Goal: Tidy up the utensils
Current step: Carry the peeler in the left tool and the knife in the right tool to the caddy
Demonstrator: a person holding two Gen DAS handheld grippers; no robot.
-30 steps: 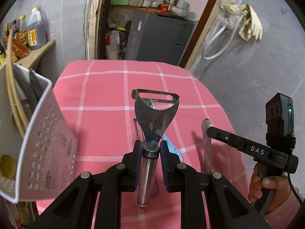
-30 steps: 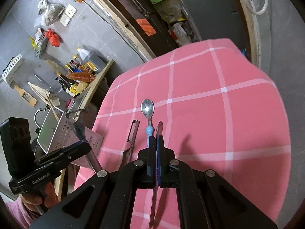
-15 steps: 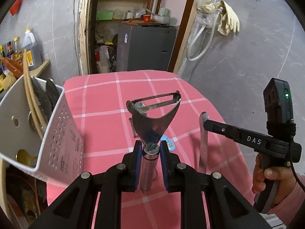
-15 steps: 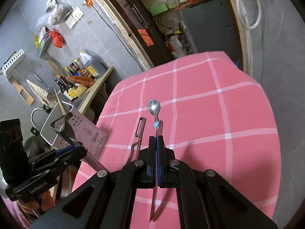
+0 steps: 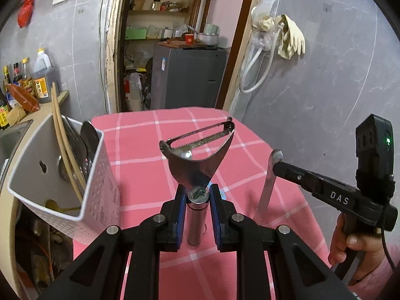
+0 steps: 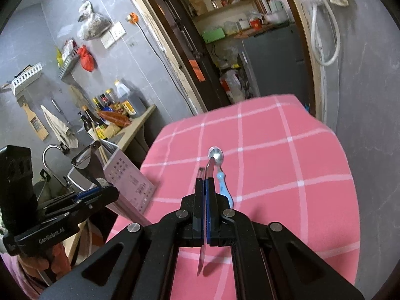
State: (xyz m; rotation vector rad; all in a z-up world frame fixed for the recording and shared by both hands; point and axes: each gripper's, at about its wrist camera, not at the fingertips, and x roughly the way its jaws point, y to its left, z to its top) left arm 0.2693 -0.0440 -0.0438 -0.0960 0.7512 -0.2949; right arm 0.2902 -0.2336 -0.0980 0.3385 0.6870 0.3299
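My left gripper (image 5: 197,195) is shut on the round steel handle of a Y-shaped peeler (image 5: 200,155), whose toothed blade tilts up above the pink checked table (image 5: 140,150). My right gripper (image 6: 206,187) is shut on a flat steel knife (image 6: 208,170), held edge-on; that knife (image 5: 268,185) hangs off to the right in the left wrist view. A white perforated utensil caddy (image 5: 100,187) stands at the table's left edge with chopsticks and dark utensils in it. A blue-handled spoon (image 6: 216,155) lies on the cloth beyond the knife, and a second peeler (image 6: 200,172) lies half hidden behind the knife.
Left of the table is a counter with sauce bottles (image 6: 117,110) and a sink tap (image 6: 50,152). Behind the table, a doorway opens onto a grey fridge (image 5: 187,75). Rubber gloves (image 5: 292,37) and a hose hang on the right wall. A hand (image 5: 350,250) holds the right gripper.
Both grippers have risen above the table with their utensils. The peeler's blade has rolled to a tilt. The caddy and the spoon now sit lower in the views.
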